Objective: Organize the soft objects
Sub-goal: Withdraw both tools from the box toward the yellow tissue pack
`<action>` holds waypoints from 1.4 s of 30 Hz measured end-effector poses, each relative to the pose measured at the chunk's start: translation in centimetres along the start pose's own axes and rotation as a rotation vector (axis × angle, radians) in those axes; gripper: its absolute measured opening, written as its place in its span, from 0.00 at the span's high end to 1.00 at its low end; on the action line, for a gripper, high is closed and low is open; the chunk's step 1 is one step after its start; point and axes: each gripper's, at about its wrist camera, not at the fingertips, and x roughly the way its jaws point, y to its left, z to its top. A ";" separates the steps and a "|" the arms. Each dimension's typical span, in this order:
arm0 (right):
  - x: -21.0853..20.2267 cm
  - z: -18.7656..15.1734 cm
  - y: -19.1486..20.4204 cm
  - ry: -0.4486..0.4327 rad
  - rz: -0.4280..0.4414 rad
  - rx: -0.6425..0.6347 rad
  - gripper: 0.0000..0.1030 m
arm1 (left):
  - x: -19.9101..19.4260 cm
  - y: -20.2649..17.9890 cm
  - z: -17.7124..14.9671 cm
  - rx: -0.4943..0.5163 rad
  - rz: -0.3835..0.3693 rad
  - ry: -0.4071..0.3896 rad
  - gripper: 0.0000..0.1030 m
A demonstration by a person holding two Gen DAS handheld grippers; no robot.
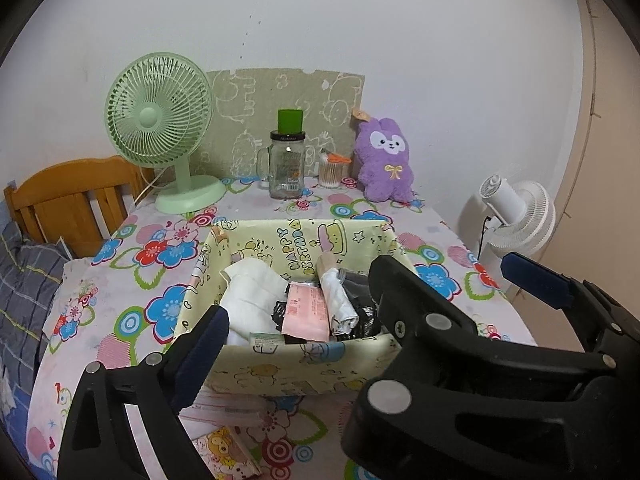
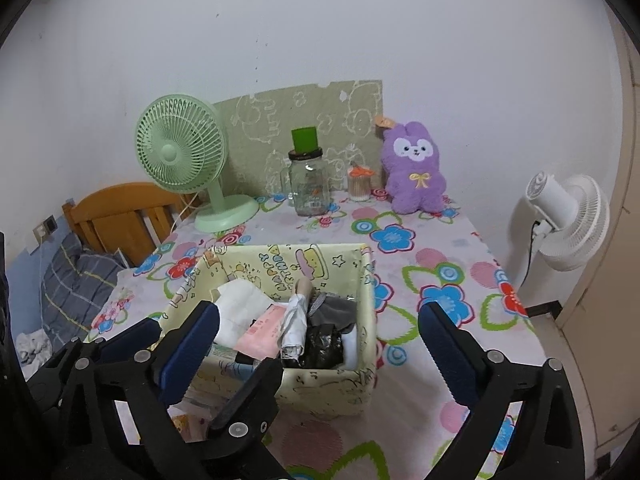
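Observation:
A yellow cartoon-print fabric box [image 1: 280, 368] [image 2: 332, 384] stands on the flowered table. It holds a white cloth [image 1: 250, 300] [image 2: 240, 308], a pink packet [image 1: 306, 310] [image 2: 262, 330], a folded umbrella [image 1: 336, 296] [image 2: 296, 328], black plastic [image 2: 324, 346] and grey fabric [image 2: 334, 306]. A purple plush rabbit [image 1: 384, 160] [image 2: 414, 168] leans on the back wall. My left gripper [image 1: 296, 316] is open and empty over the box's near side. My right gripper [image 2: 320, 344] is open and empty just before the box. The right gripper also shows in the left wrist view [image 1: 452, 276].
At the back stand a green desk fan [image 1: 160, 128] [image 2: 188, 156], a glass jar with a green lid [image 1: 287, 160] [image 2: 308, 176] and a cotton-swab jar [image 1: 332, 172] [image 2: 359, 184]. A white floor fan [image 1: 516, 216] [image 2: 568, 220] is right; a wooden headboard [image 1: 68, 196] is left.

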 end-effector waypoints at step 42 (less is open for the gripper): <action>-6.4 -5.4 1.9 -0.009 0.015 0.013 0.00 | -5.8 0.0 -5.6 0.020 0.035 -0.011 0.05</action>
